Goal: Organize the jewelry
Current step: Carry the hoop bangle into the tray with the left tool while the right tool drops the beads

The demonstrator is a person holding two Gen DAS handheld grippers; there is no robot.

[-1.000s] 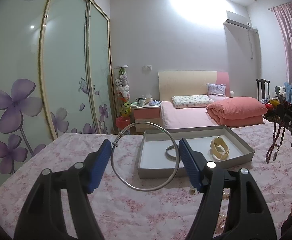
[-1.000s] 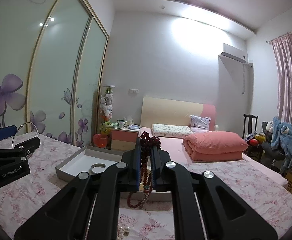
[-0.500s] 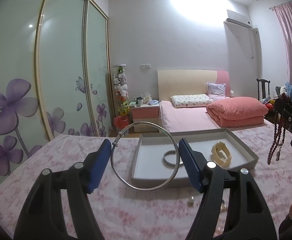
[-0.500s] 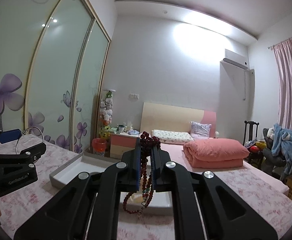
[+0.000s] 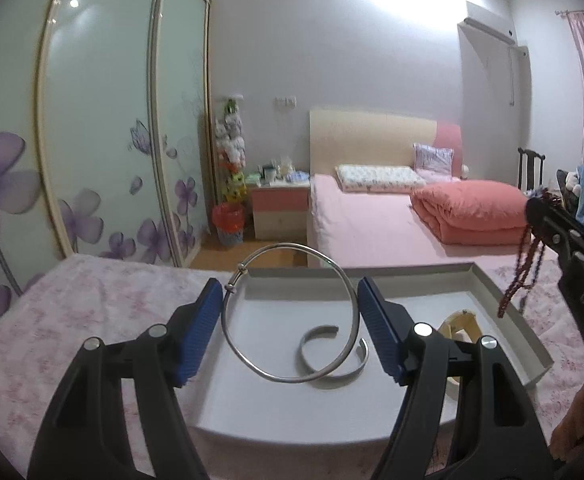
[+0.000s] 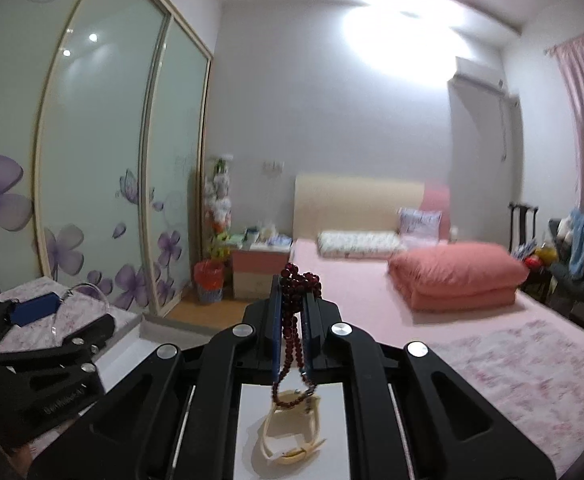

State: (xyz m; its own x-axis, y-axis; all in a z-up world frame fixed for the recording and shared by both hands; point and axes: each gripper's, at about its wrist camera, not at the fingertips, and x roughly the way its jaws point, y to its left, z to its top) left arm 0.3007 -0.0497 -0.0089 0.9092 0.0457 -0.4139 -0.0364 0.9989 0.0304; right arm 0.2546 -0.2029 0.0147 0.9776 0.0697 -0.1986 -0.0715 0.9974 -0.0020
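Left claw point(image 5: 290, 328) grasps the bangle point(image 5: 290, 312), hoop upright at frame centre, directly above the tray point(image 5: 503, 300). Right claw point(image 6: 292, 320), clenched on beads point(image 6: 295, 320), hangs over the tray's right end.

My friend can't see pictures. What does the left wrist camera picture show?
The left gripper holds a thin silver bangle between its blue fingers, above a shallow grey tray. An open silver cuff and a cream bracelet lie in the tray, and the right gripper dangles dark red beads at its right edge.
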